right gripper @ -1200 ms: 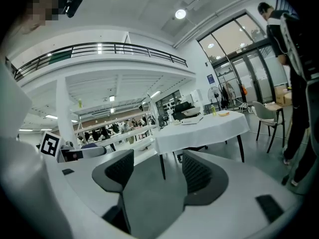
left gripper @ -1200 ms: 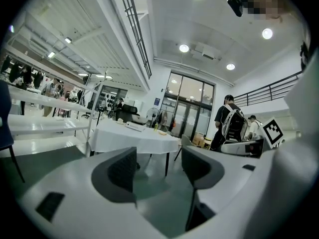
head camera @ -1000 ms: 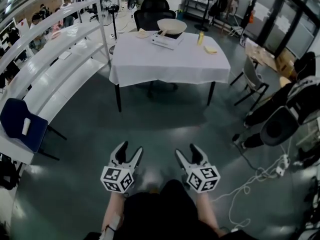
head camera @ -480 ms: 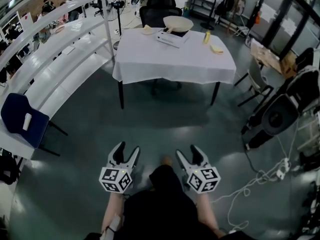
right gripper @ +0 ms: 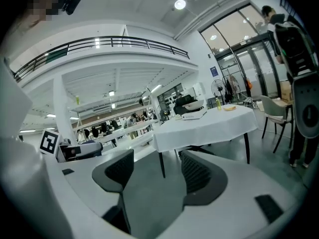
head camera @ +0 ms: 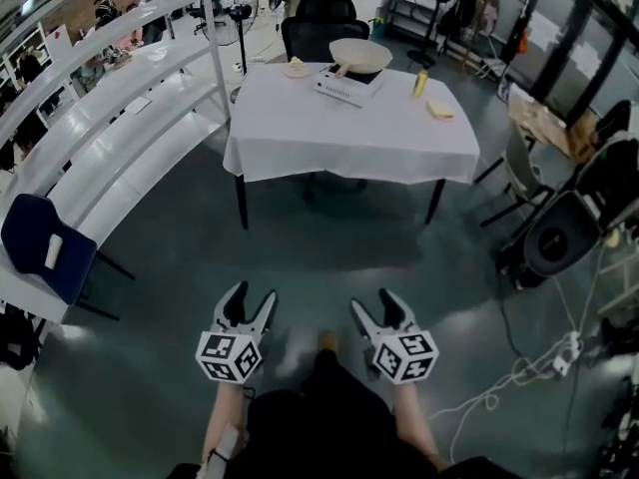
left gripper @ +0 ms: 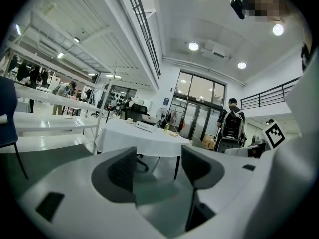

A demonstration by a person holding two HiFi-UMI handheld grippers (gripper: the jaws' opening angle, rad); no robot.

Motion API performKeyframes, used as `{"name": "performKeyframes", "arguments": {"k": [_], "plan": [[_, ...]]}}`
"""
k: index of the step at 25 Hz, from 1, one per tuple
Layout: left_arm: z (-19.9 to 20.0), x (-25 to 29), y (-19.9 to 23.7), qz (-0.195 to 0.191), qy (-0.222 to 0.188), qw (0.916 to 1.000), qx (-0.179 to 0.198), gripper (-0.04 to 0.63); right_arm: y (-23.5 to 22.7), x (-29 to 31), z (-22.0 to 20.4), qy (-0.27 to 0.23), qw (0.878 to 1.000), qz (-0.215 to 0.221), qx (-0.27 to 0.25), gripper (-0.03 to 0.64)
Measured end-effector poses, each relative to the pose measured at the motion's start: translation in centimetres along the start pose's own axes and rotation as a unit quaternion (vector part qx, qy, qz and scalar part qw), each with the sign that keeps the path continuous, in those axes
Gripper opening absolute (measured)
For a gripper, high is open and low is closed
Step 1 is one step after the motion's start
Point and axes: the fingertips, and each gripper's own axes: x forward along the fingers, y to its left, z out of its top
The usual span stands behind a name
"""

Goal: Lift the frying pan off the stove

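Observation:
A cream frying pan (head camera: 360, 56) rests on a flat white stove (head camera: 348, 85) at the far side of a table with a white cloth (head camera: 349, 128). The stove (right gripper: 195, 114) and pan (right gripper: 193, 105) also show small in the right gripper view; the left gripper view shows the stove (left gripper: 145, 126) far off. Both grippers hang low over the grey floor, well short of the table. My left gripper (head camera: 251, 305) and right gripper (head camera: 371, 303) are open, with nothing between their fingers.
A yellow bottle (head camera: 420, 84), a yellow cloth (head camera: 440, 110) and a small dish (head camera: 296, 67) lie on the table. Black office chairs (head camera: 321, 28) stand behind it. White curved benches (head camera: 100, 138) and a blue chair (head camera: 42, 244) line the left; chairs and cables (head camera: 519, 372) crowd the right.
The table with the pan has drawn slightly nearer and shifted right in the head view. Both grippers stay open in the same low position.

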Motion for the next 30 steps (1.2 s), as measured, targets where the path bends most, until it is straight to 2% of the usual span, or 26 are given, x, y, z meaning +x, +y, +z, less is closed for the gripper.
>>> {"name": "performKeyframes", "arguments": {"k": [6, 16, 30], "plan": [[2.1, 4.6, 0.4, 0.003, -0.007, 1.0000, 0.002, 0.265, -3.0, 3.7, 3.2, 0.001, 1.000, 0.004, -0.003, 0.282], [3.8, 10.8, 1.0, 0.013, -0.011, 0.9999, 0.001, 0.265, -7.7, 8.3, 6.2, 0.003, 1.000, 0.008, -0.023, 0.282], [6.8, 17.1, 1.5, 0.016, -0.029, 0.9994, 0.008, 0.265, -11.3, 12.4, 10.3, -0.008, 0.999, 0.021, -0.032, 0.282]]}}
